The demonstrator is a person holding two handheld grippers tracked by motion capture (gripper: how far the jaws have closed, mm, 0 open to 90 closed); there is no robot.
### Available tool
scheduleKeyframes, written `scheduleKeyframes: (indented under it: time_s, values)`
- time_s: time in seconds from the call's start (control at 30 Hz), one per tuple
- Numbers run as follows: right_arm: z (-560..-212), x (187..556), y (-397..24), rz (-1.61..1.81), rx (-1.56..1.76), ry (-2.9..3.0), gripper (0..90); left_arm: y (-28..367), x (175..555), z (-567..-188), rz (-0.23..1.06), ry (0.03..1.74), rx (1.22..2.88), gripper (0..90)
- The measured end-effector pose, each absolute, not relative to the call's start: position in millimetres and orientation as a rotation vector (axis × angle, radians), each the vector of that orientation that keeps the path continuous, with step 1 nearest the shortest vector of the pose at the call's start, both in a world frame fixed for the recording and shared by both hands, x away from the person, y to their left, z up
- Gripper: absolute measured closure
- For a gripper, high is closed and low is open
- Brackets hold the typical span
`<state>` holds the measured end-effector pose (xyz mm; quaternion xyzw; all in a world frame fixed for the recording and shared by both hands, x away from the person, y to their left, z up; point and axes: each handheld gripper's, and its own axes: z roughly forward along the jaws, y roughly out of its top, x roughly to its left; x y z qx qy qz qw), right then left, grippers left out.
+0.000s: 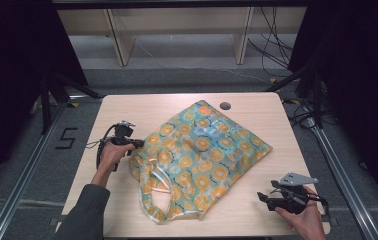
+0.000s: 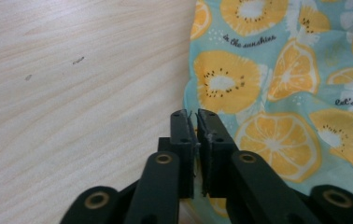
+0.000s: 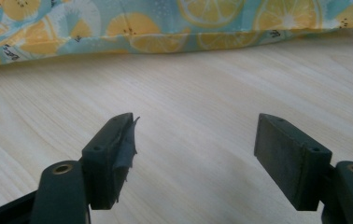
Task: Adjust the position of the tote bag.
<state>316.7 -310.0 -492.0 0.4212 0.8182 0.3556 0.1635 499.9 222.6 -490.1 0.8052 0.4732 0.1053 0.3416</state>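
A turquoise cloth bag (image 1: 202, 150) printed with orange citrus slices lies across the middle of the wooden table (image 1: 272, 120). Its looped handles (image 1: 153, 192) point toward the front edge. My left gripper (image 1: 138, 145) meets the bag's left edge. In the left gripper view its jaws (image 2: 195, 114) are pressed together on the hem of the bag (image 2: 282, 93), with only a thin slit between them. My right gripper (image 1: 263, 197) hovers low over bare wood at the front right. It (image 3: 195, 140) is open and holds nothing, and the bag (image 3: 165, 23) lies a short way ahead of it.
A dark round cable hole (image 1: 225, 105) sits in the table near its far edge. Bare wood runs along the left and right sides of the bag. Metal rails and cables lie on the floor around the table, and shelving stands behind it.
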Motion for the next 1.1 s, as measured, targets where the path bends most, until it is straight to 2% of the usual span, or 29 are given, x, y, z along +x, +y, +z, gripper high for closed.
scheduleKeyframes:
  time_s: [0.27, 0.3, 0.33, 0.37, 0.4, 0.43, 0.53, 0.6, 0.63, 0.67, 0.83, 1.03, 1.1]
  values:
    - [-490, 317, -298, 1.050, 1.167, 2.369, 34.0, 223, 486, -487, 0.274, 1.181, 2.117, 89.1]
    - [-489, 316, -294, 1.064, 1.186, 2.393, 39.0, 224, 481, -486, 0.276, 1.162, 2.111, 89.1]
    - [-489, 316, -294, 1.064, 1.186, 2.393, 39.0, 224, 481, -486, 0.276, 1.162, 2.111, 89.2]
    - [-490, 317, -290, 1.083, 1.199, 2.420, 44.4, 223, 475, -486, 0.286, 1.149, 2.093, 89.2]
    - [-490, 317, -290, 1.083, 1.199, 2.420, 44.4, 223, 475, -486, 0.286, 1.149, 2.093, 89.2]
    - [-490, 317, -288, 1.089, 1.216, 2.437, 48.5, 223, 472, -486, 0.274, 1.137, 2.100, 89.2]
    - [-489, 317, -287, 1.122, 1.244, 2.440, 49.2, 221, 463, -486, 0.264, 1.109, 2.124, 89.2]
    - [-489, 319, -287, 1.177, 1.238, 2.442, 47.7, 219, 458, -488, 0.272, 1.100, 2.110, 89.2]
    - [-488, 317, -283, 1.217, 1.328, 2.441, 42.7, 218, 454, -489, 0.256, 1.085, 2.114, 89.2]
    - [-488, 317, -283, 1.217, 1.328, 2.441, 42.7, 218, 454, -489, 0.256, 1.085, 2.114, 89.1]
    - [-489, 320, -264, 1.175, 1.313, 2.455, 28.9, 215, 442, -489, 0.245, 1.036, 2.124, 89.1]
    - [-489, 323, -251, 1.122, 1.344, 2.441, 24.7, 212, 432, -490, 0.233, 1.005, 2.135, 89.1]
    - [-491, 328, -248, 1.111, 1.420, 2.437, 20.0, 209, 426, -491, 0.222, 0.984, 2.144, 89.0]
